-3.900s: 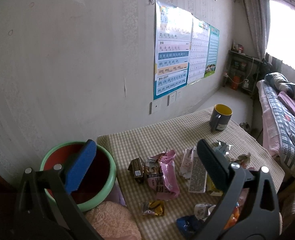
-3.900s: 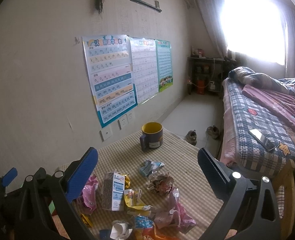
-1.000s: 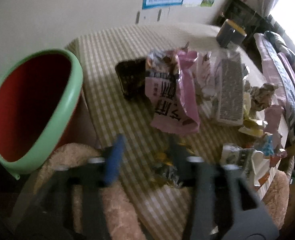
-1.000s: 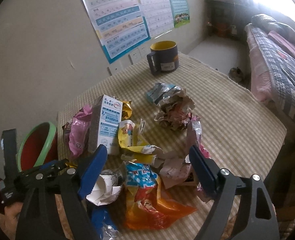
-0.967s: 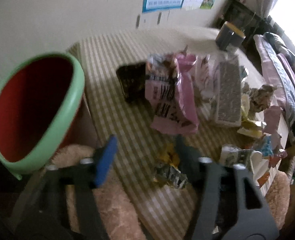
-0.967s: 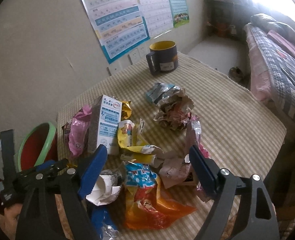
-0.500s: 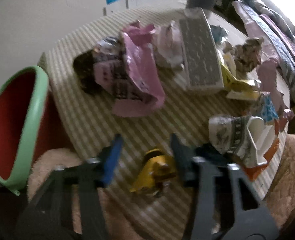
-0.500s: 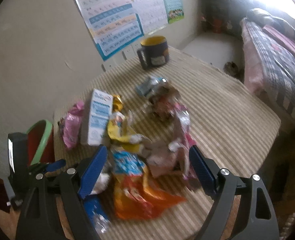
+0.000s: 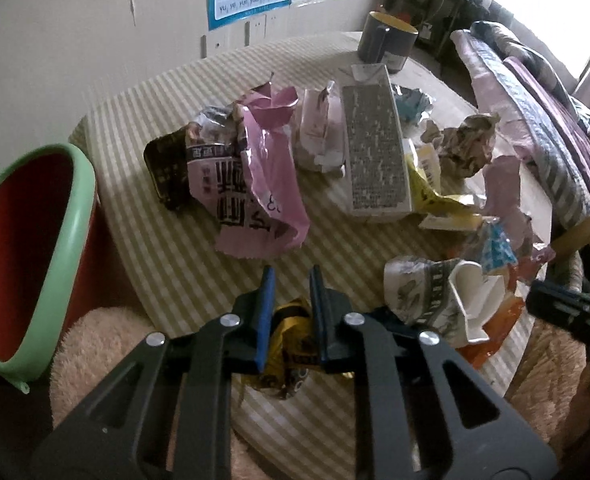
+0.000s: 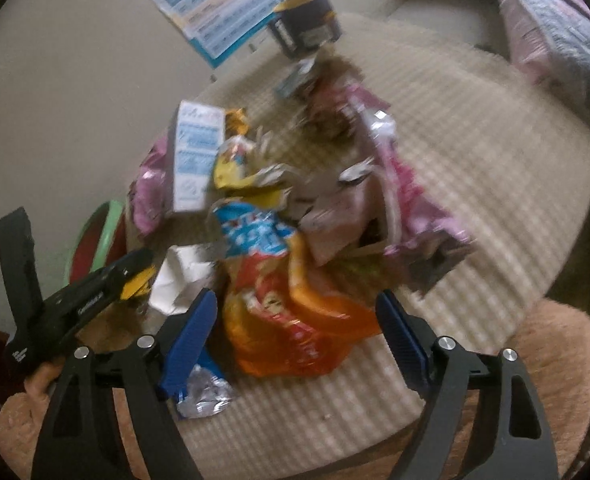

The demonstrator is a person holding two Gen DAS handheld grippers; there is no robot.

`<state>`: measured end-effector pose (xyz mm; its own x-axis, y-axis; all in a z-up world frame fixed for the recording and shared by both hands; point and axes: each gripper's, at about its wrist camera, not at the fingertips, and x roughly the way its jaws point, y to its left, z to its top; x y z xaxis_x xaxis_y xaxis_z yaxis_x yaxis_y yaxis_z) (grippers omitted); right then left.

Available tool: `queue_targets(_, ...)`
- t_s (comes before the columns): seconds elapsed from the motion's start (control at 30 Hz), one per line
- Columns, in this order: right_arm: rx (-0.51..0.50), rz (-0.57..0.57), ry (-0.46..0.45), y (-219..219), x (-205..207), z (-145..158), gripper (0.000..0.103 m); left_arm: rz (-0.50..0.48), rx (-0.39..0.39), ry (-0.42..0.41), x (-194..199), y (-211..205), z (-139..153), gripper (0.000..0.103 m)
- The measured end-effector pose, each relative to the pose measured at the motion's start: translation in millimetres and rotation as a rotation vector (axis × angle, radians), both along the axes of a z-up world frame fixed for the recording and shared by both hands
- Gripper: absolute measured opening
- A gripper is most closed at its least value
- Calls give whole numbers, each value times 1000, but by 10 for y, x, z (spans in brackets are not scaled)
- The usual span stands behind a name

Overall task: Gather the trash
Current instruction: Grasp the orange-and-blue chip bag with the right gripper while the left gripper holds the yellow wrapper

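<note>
Since the earlier frame the left gripper [image 9: 291, 280] has drawn its jaws in around the yellow wrapper [image 9: 291, 344], and they have just been closing; the blue pads now press the crumpled yellow-and-black foil from both sides at the near edge of the table [image 9: 167, 248]. The right gripper [image 10: 297, 316] has sunk closer to the litter, its jaws have narrowed a little but stand spread, with nothing pinched; the orange snack bag [image 10: 295, 320] lies on the cloth between and just beyond them. Taking the green-rimmed bin [image 9: 35, 248] as the landmark: it stands off the table's edge, to the left in the left wrist view, its red inside bare as far as can be seen. The yellow wrapper sits to the right of the bin, near it, with a fuzzy pink cushion [image 9: 95, 344] below and between them. Farther from the bin, across the checked cloth, lies a pink wrapper [image 9: 255, 184] touching a dark packet [image 9: 167, 168]; beyond that a milk carton [image 9: 375, 152] lies flat, and farthest from the bin a dark mug [image 9: 387, 44] stands upright near the wall. A crumpled paper cup [image 9: 435, 296] rests on the far side of the yellow wrapper from the bin, just beside the orange bag. The right wrist view is blurred; in it the bin [image 10: 95, 240] shows only as a green rim behind the left gripper's body.
</note>
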<state>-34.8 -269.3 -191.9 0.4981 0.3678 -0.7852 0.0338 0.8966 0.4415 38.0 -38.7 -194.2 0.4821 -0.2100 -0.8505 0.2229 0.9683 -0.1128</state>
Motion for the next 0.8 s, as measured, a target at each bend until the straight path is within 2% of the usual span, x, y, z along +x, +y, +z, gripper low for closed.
queue_targets(0.1,12,29,23,66,22,-73,73,5,-14,-5,-27,37,9,17)
queue_targets(0.27,12,34,38,56,49,-132,72,11,-62,-26,-49,102,82,17)
queue_targets(0.43,-6,78,39,169,68,-134,79,8,-126,-49,-72,142,189,17)
queue_targets(0.53,-31,92,43,249,78,-142,72,10,-159,-73,-99,187,290,17)
queue_targets(0.6,-29,91,23,262,64,-96,62,16,-174,-86,-96,230,352,17)
queue_targets(0.67,6,86,-9,229,17,-24,37,28,-182,-101,-100,302,437,17)
queue_targets(0.7,16,76,-17,208,-9,0,37,34,-181,-108,-104,333,462,17)
queue_targets(0.73,15,67,-31,211,-24,31,19,42,-187,-115,-109,377,499,17)
queue_targets(0.77,42,71,-46,169,-54,83,9,45,-195,-120,-111,416,528,17)
queue_targets(0.8,45,61,-52,169,-67,109,9,45,-201,-124,-119,443,549,17)
